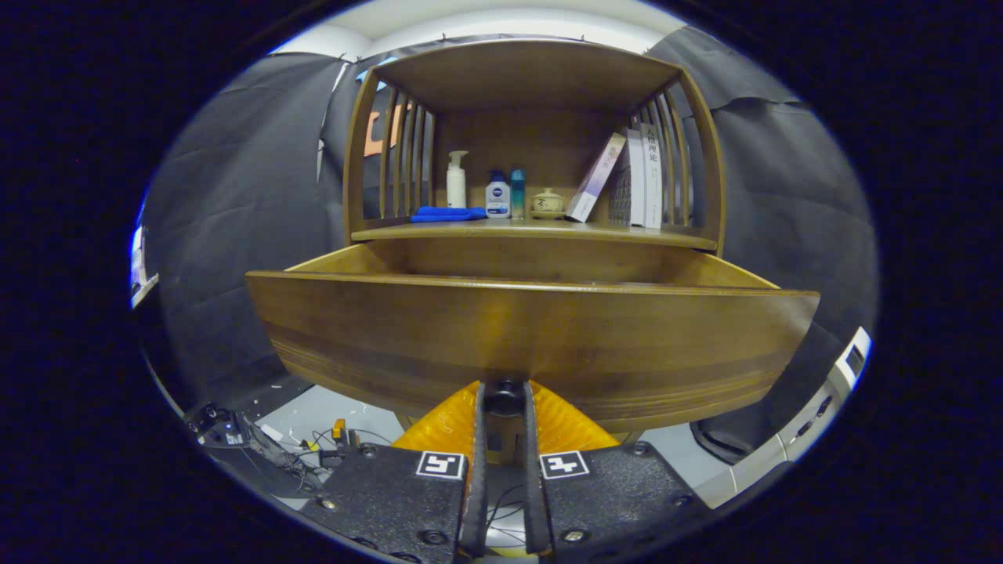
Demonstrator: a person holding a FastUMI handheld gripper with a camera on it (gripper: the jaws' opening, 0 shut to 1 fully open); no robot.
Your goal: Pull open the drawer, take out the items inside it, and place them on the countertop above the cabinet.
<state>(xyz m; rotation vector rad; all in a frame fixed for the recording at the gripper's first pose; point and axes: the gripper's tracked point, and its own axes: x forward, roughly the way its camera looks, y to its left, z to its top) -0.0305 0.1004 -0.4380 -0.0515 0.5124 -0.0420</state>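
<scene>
Gripper point(502, 399) jaws clenched on the drawer knob point(503, 396); drawer point(533, 337) partly open. Best practice: pull straight and level until the interior clears the tabletop point(533, 232).

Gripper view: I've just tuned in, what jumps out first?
The wide wooden drawer stands pulled out just beyond the fingers, its inside hidden behind its front panel. The hand-held gripper is closed on the dark drawer knob at the bottom of that panel. On the countertop above stand a blue cloth, bottles, a small lidded jar and books.
</scene>
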